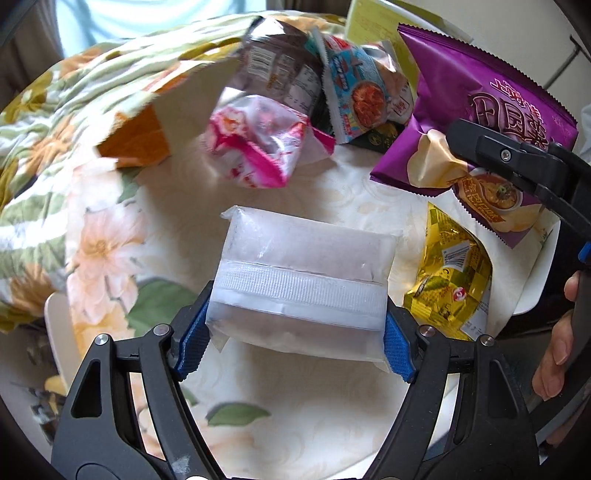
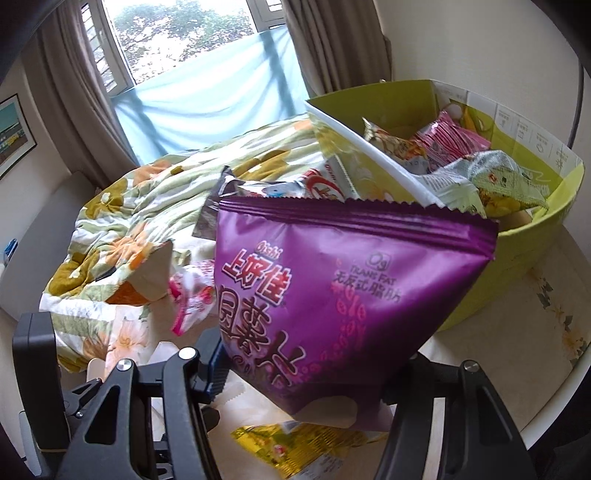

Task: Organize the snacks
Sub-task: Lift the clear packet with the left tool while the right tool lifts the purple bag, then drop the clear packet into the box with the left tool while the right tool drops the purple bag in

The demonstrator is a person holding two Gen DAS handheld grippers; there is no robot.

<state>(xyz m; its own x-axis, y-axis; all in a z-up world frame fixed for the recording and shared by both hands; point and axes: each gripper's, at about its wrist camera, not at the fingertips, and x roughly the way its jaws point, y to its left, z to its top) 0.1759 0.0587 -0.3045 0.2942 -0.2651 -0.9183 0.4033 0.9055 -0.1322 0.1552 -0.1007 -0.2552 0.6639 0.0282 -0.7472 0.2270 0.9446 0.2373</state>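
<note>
gripping | right gripper (image 2: 303, 373): purple oishi bag (image 2: 332, 280) | left gripper (image 1: 295, 339): clear pouch (image 1: 306, 280)

Left claw (image 1: 295, 328) and right claw (image 2: 303, 373) each tilt downward, pads clamped on something.

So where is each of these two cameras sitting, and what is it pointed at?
Left wrist: on the left gripper, looking steeply down at the clear packet it grips above the table; a hand shows at right.
Right wrist: on the right gripper, facing the window and green box, holding the purple bag.
Shared: purple bag, yellow packet, quilt.
</note>
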